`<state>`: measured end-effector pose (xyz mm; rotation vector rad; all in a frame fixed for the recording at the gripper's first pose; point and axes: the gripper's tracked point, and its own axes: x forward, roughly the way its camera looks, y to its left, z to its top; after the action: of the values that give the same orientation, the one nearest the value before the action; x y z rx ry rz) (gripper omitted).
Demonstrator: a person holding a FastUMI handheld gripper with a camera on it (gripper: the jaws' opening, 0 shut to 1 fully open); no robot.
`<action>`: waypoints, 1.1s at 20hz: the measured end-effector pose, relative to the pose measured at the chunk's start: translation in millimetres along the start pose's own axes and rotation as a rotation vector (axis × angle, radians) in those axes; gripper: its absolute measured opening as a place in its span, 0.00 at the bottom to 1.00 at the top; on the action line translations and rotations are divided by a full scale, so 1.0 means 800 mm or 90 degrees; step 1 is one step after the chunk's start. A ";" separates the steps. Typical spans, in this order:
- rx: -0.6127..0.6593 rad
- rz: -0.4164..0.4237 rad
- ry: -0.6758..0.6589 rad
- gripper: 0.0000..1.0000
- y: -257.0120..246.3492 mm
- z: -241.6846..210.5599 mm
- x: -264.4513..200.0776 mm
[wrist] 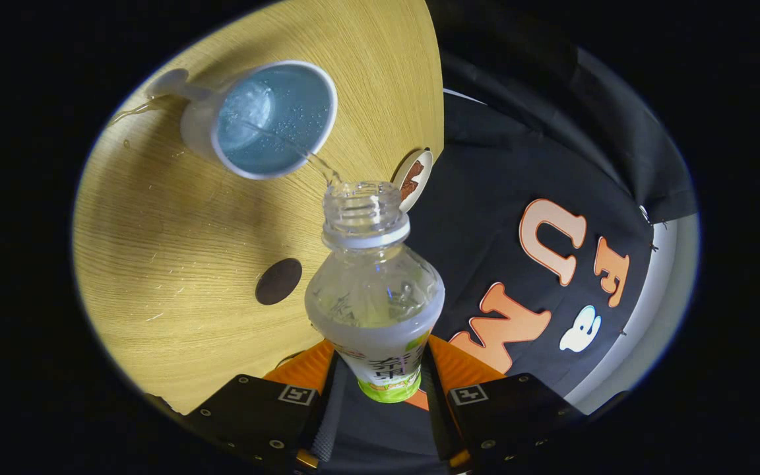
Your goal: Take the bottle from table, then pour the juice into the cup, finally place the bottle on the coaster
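Observation:
My gripper [380, 376] is shut on a clear plastic bottle [375, 290] with a white and green label, held between the fingers and tilted over. Its open mouth points toward a white cup [268, 119] with a handle that stands on the wooden table [156, 251] beyond the fingers. A thin clear stream runs from the bottle's mouth into the cup, which holds bubbly liquid. A round coaster [414, 177] with a brown picture lies at the table's edge, just behind the bottle's neck.
A dark round spot [278, 281] lies on the table beside the bottle. A wet streak [136, 112] trails from the cup's handle side. The table's edge runs past the coaster, with black cloth [485, 198] beyond it.

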<state>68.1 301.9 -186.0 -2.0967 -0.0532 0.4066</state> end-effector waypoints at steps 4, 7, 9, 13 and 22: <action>-0.020 -0.003 -0.001 0.59 -0.004 -0.003 0.003; -0.026 -0.002 0.001 0.59 -0.006 -0.005 0.002; -0.035 -0.007 -0.002 0.59 -0.011 -0.004 0.002; -0.053 -0.006 -0.003 0.59 -0.019 -0.007 -0.001; -0.083 -0.013 -0.004 0.59 -0.033 -0.012 0.002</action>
<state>75.5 308.6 -159.7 -2.2218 -0.1071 0.4077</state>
